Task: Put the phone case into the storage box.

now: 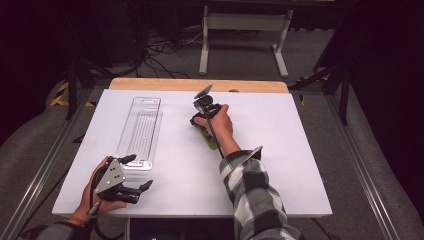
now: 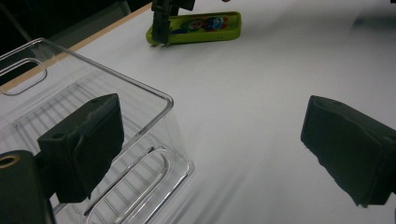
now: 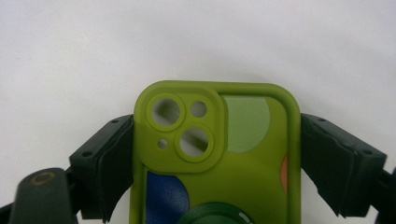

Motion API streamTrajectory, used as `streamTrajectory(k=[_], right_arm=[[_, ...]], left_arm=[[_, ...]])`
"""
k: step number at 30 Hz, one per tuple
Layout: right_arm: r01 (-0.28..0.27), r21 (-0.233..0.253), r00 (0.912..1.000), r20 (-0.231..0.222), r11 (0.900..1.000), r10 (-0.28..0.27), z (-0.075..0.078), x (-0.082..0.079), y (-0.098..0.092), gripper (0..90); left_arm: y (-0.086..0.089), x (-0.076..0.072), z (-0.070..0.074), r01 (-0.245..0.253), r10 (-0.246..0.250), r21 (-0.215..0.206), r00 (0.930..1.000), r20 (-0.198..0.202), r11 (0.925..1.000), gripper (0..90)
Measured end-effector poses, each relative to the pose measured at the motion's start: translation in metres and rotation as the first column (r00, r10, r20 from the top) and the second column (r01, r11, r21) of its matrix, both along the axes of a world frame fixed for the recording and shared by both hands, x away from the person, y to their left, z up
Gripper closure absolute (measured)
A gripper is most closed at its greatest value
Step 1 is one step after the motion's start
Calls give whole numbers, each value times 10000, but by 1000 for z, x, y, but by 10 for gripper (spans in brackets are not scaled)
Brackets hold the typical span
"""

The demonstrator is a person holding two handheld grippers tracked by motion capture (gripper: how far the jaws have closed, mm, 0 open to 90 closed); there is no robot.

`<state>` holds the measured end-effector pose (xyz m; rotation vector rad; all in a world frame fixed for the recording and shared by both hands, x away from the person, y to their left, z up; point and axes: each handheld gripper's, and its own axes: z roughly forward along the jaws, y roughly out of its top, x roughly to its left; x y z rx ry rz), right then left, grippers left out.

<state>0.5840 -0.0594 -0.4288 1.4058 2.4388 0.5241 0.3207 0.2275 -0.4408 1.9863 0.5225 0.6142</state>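
The left gripper (image 1: 131,176), jaws apart, waited at the clear plastic tray's (image 1: 141,125) near end while the right gripper (image 3: 217,163) clamped the green phone case (image 3: 217,154) by its sides, ready to lift it off the white surface (image 1: 280,150).

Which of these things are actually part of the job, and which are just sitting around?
In the job:
- green phone case with colourful print, gripped between the right gripper jaws
- clear plastic tray, beside the open left gripper

Just about:
- white table top
- white metal stand on the floor behind
- black cables there
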Motion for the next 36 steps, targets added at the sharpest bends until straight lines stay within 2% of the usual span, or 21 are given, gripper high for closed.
streamTrajectory(k=[6,7,10,12,13,14,16,17,18,23,25,27,30,33,34,36], right_arm=[[-60,442,9979,647,9990,31,13,-12,-5,161],[-60,442,9979,647,9990,31,13,-12,-5,161],[-146,831,9943,1067,9964,57,21,-24,-13,163],[-208,888,9924,1227,9958,98,24,-28,-15,163],[-264,1016,9872,1592,9945,100,30,-36,-19,163],[-297,1209,9847,1739,9922,82,33,-40,-22,163],[-323,1269,9830,1833,9914,86,36,-43,-23,163],[-418,1352,9799,1987,9899,142,39,-47,-25,163],[-571,1554,9733,2286,9862,204,46,-56,-29,163],[-810,2068,9568,2901,9750,180,55,-76,-39,163],[-848,2140,9543,2984,9731,176,56,-80,-39,163],[-1007,2355,9478,3180,9667,213,60,-87,-41,163],[-1272,2334,9334,3569,9640,368,65,-100,-41,163],[-1437,2497,9279,3704,9576,426,66,-107,-42,163],[-1490,2556,9270,3722,9552,450,66,-108,-42,163],[-1542,2605,9254,3761,9531,469,67,-110,-42,163]], left_arm=[[1,0,0,-75,74,51,10000,50,10000,71],[1,0,0,-75,74,51,10000,50,10000,72],[0,0,0,-109,109,3,9999,31,9999,72],[0,0,0,-122,122,46,9999,43,9999,72],[0,0,0,-134,133,58,9999,37,9999,72],[0,0,1,-183,183,73,9998,52,9998,72],[-1,0,1,-182,181,71,9998,86,9998,72],[-1,0,1,-205,205,-6,9998,27,9998,72],[-2,2,1,-227,227,49,9997,0,9997,72],[-1,2,2,-282,280,-191,9996,-70,9994,72],[-1,2,2,-292,292,-148,9996,-24,9995,72],[0,1,2,-370,370,-208,9993,2,9991,72],[0,1,2,-420,420,-141,9991,9,9990,72],[0,1,2,-439,439,-103,9990,-6,9990,72],[0,1,2,-431,429,-293,9991,-77,9986,72],[0,2,2,-416,413,-325,9991,-107,9986,72]])
